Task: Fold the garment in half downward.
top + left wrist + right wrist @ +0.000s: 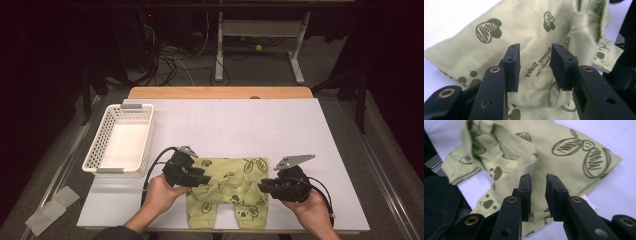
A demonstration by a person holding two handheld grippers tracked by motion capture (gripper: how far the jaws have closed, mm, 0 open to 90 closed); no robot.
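Parted hand-held gripper [535, 67], green baby garment [529, 32]

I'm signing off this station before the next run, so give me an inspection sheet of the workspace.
Surface: white table top, wooden edge at the far side.
Job's things: green printed baby garment, rumpled, at the near edge.
Clutter: white basket at the left, nothing seen inside.
Grippers: left gripper open above the garment; right gripper open, narrower gap, nothing pinched.
Cables: one black cable trails from the left gripper; tangle of floor cables beyond the table.
Surroundings: white desk frame, yellow ball, grey scrap on the floor at the left.
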